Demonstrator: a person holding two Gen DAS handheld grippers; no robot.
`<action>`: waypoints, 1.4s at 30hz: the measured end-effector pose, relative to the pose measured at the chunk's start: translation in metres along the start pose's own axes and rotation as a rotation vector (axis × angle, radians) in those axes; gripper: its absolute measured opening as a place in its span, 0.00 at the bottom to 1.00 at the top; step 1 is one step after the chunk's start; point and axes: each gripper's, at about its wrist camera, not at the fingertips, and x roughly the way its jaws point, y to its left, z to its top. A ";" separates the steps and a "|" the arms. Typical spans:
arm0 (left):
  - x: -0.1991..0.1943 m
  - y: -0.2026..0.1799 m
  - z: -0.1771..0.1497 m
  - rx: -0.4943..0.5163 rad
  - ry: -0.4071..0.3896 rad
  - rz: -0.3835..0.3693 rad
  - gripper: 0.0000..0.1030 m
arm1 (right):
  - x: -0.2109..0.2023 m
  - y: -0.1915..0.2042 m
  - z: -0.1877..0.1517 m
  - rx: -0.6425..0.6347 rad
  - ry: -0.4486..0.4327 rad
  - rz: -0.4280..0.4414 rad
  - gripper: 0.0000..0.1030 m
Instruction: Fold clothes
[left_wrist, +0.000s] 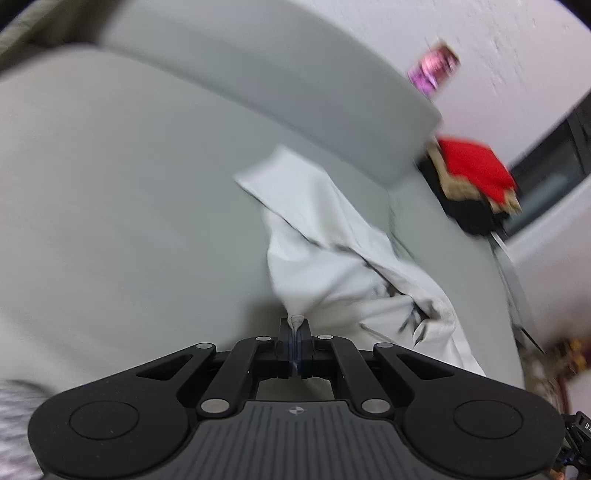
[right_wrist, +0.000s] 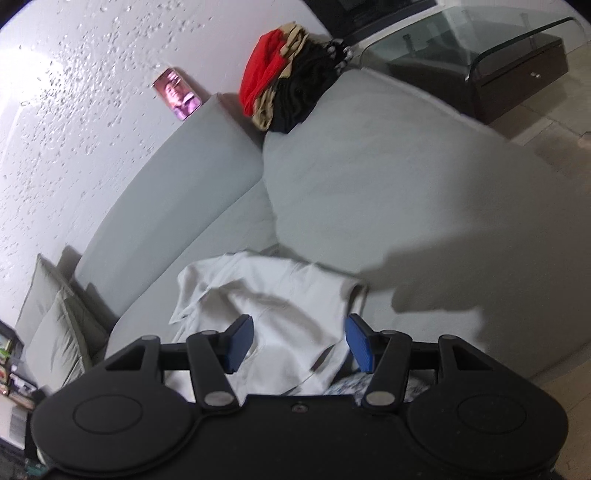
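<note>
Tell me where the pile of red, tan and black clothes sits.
The pile of clothes sits at the far end of the grey sofa, beside the backrest's end by the wall. In the left wrist view it shows at upper right.

Left wrist view is motion-blurred throughout: the pink object (left_wrist: 434, 70) behind the sofa back and the red/tan/black clothes pile (left_wrist: 472, 181) are smeared, so no detail is readable. The white garment (left_wrist: 332, 258) runs behind the left gripper (left_wrist: 295, 325), whose fingers hide how much cloth is pinched; a grey speckled fabric (left_wrist: 14, 421) is cut off at the left edge, can't tell what it is. In the right wrist view the patterned blue-white cloth (right_wrist: 347, 386) is mostly hidden by the right gripper (right_wrist: 298, 341) body, and the shelf items (right_wrist: 9, 365) at the left edge are too small and cropped to identify.
</note>
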 end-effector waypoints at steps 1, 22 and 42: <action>-0.012 0.004 -0.003 -0.013 -0.025 0.026 0.00 | 0.000 -0.003 0.001 0.003 -0.006 -0.010 0.52; -0.011 0.006 -0.021 0.031 -0.068 0.188 0.01 | 0.138 0.115 -0.049 -0.759 0.216 -0.173 0.01; 0.005 0.024 -0.025 -0.020 0.013 0.152 0.07 | 0.066 -0.024 0.061 0.162 0.087 -0.019 0.40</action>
